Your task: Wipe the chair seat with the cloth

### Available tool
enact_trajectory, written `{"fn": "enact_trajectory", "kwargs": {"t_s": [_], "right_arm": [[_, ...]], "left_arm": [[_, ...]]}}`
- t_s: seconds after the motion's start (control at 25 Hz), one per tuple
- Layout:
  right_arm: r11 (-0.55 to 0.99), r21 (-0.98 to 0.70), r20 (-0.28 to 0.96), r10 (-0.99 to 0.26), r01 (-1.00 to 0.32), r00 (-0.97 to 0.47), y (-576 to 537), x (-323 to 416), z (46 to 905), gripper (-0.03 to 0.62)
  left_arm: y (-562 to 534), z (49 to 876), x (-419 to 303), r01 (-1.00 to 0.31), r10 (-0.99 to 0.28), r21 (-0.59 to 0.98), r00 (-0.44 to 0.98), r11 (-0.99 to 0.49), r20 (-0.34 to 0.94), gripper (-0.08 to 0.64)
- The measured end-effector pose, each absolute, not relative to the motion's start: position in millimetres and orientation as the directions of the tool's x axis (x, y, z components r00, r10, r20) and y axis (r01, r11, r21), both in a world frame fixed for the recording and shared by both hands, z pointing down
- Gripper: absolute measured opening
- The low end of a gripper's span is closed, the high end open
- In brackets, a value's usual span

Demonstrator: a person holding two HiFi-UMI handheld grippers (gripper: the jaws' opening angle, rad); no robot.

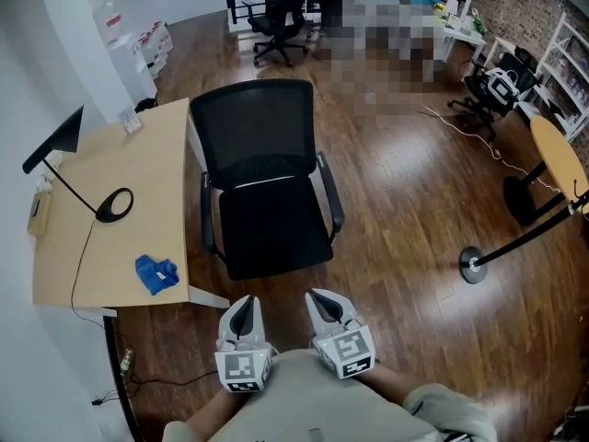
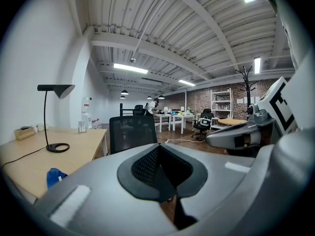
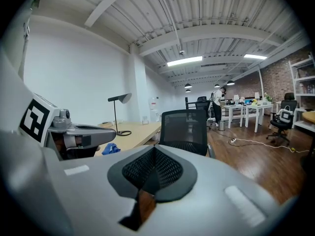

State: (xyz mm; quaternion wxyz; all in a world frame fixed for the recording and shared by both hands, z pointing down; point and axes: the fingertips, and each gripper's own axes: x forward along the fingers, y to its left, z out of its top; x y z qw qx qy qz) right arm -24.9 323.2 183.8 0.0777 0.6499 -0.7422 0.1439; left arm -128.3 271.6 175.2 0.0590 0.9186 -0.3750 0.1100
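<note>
Left tool (image 1: 243, 307) & right tool (image 1: 324, 300) side by side close to body, both w/ jaws together, empty, aimed at chair (image 1: 274, 233); cloth (image 1: 156, 274) on counter (image 1: 138, 168).

I see the cloth (image 1: 156, 273) — small, blue, crumpled — lying on the desk (image 1: 110, 191), near its corner closest to me. The black mesh-backed chair (image 1: 262, 136) stands upright just beside that desk — seat (image 1: 276, 233) facing me.

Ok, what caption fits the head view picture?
Left gripper and right gripper, both shut, face the black chair; blue cloth lies on the desk.
</note>
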Motion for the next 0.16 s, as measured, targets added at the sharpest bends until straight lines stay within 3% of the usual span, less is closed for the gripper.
{"fn": "enact_trajectory", "kwargs": {"t_s": [0.16], "right_arm": [[0.123, -0.113, 0.306, -0.94, -0.986, -0.153, 328.0, -31.2, 181.5, 0.0]], "left_arm": [[277.3, 177.7, -134.2, -0.71, -0.681, 0.029, 0.686, -0.704, 0.257, 0.005]]}}
